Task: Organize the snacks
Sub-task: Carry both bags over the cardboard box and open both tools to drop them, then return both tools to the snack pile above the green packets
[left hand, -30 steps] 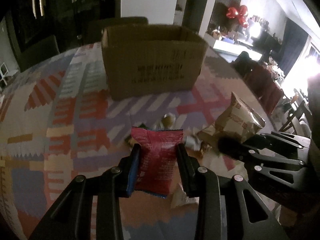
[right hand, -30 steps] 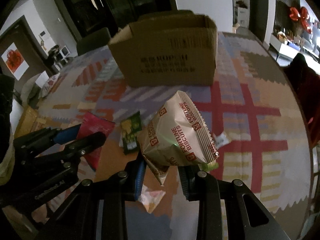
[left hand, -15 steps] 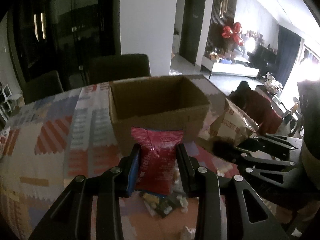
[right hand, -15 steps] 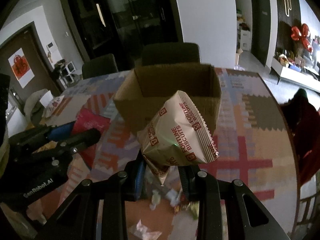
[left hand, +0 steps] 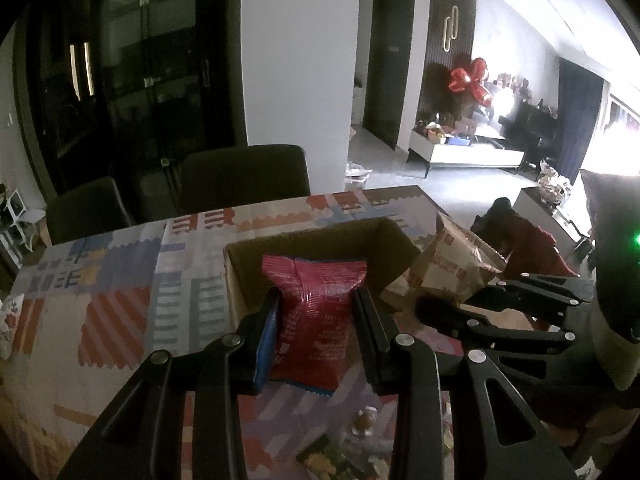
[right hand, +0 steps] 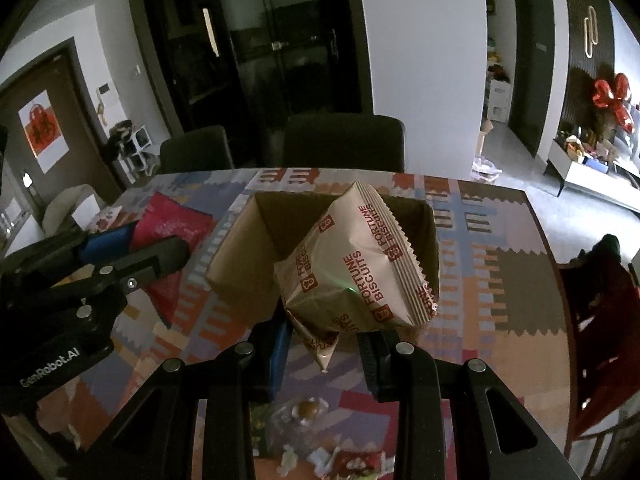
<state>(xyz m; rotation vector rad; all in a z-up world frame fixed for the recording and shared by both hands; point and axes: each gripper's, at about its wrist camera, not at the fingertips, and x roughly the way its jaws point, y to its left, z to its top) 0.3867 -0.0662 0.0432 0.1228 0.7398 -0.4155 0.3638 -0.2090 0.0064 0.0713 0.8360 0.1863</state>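
Two packets are in the air and neither has reached the cardboard box, so the sorting looks barely begun: what shows of the box interior from both wrist views is bare, though its floor is mostly hidden behind the packets. The left gripper is clamped on a red snack packet, fingers pressing it from either side, the packet standing upright just short of the box's near wall. The right gripper is closed on the lower corner of a beige Fortune Biscuits bag, which puffs up and leans over the box's near rim. Both tools sit side by side above the patterned tablecloth, angled forward and slightly downward toward the opening, the left one lower and nearer the box's left front corner as seen from the right wrist. Several small wrapped snacks lie scattered on the cloth below the grippers and remain to be gathered, so most of the job seems left after these two go in.
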